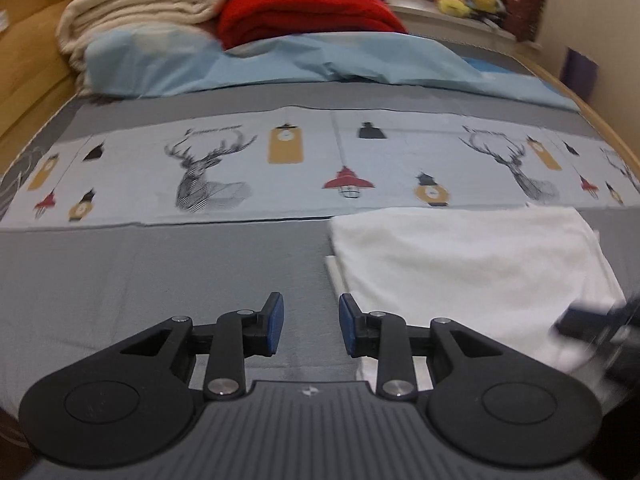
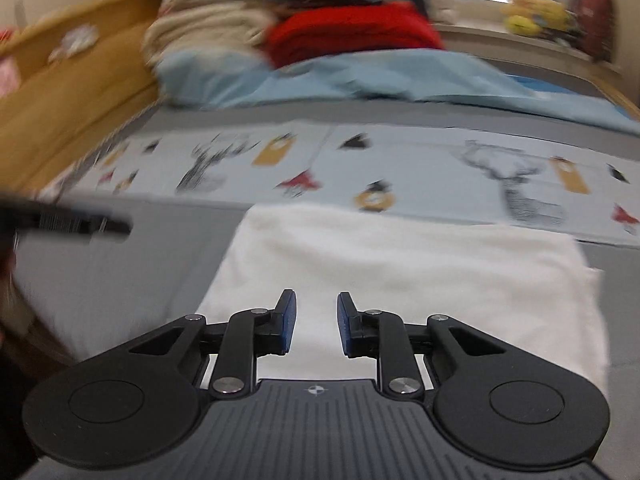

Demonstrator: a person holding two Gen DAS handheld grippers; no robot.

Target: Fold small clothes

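Currently both grippers hold nothing. Your left gripper (image 1: 311, 326) has its jaws partly apart over bare grey bed cover (image 1: 160, 280), just beside the left edge of the white cloth (image 1: 460, 264). Your right gripper (image 2: 317, 322) stands slightly narrower, directly above the same cloth, which lies flat on the bed, its far edge touching the deer-print strip (image 1: 280, 160). The cloth appears already folded at least once, judging by a layer edge showing at its left side. For the next fold, lower each gripper onto a near corner, pinch all layers together, and carry both corners evenly to keep edges aligned
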